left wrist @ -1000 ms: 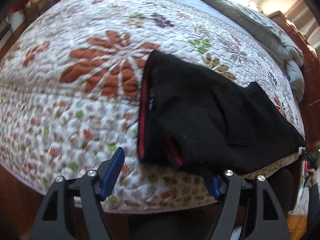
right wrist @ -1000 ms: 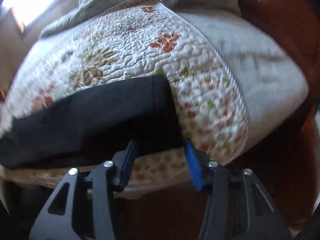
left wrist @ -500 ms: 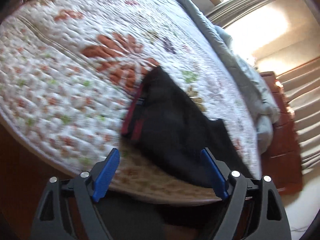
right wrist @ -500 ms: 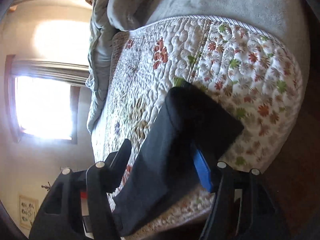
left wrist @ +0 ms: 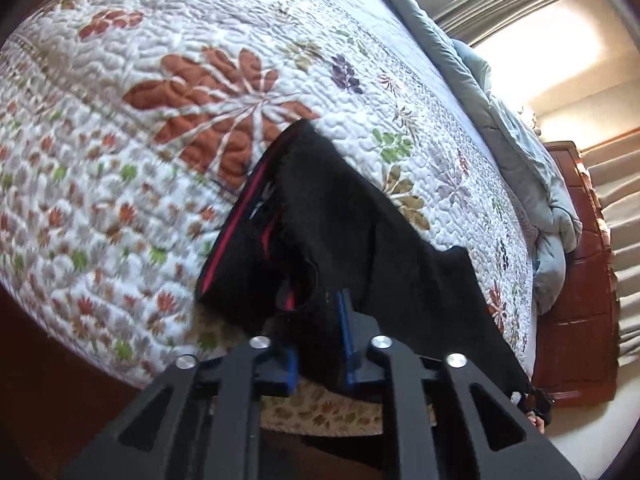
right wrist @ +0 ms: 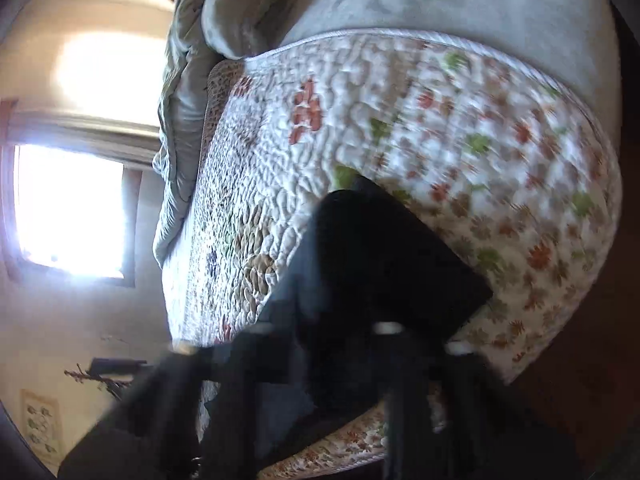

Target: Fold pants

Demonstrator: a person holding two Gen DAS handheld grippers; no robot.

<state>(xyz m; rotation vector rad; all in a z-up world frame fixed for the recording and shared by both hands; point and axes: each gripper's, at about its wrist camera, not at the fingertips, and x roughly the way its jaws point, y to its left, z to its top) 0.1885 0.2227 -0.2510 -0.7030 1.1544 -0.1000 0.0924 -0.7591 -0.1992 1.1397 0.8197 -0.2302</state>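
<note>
Black pants (left wrist: 360, 240) with a red-trimmed waistband lie along the near edge of a floral quilted bed (left wrist: 160, 120). My left gripper (left wrist: 320, 340) is shut on the near edge of the pants by the waistband end; its blue pads pinch the black cloth. In the right wrist view the leg end of the pants (right wrist: 384, 264) lies on the quilt (right wrist: 460, 128). My right gripper (right wrist: 328, 356) is blurred, its fingers close together with black cloth between them.
A grey-blue duvet (left wrist: 520, 128) is bunched along the far side of the bed, also seen in the right wrist view (right wrist: 192, 92). A wooden headboard (left wrist: 576, 288) stands at right. A bright window (right wrist: 68, 208) is beyond. Dark floor lies below the bed edge.
Both grippers went from open to shut on the near edge of the pants, the left at the waistband end, the right at the leg end. Both wrists have rolled.
</note>
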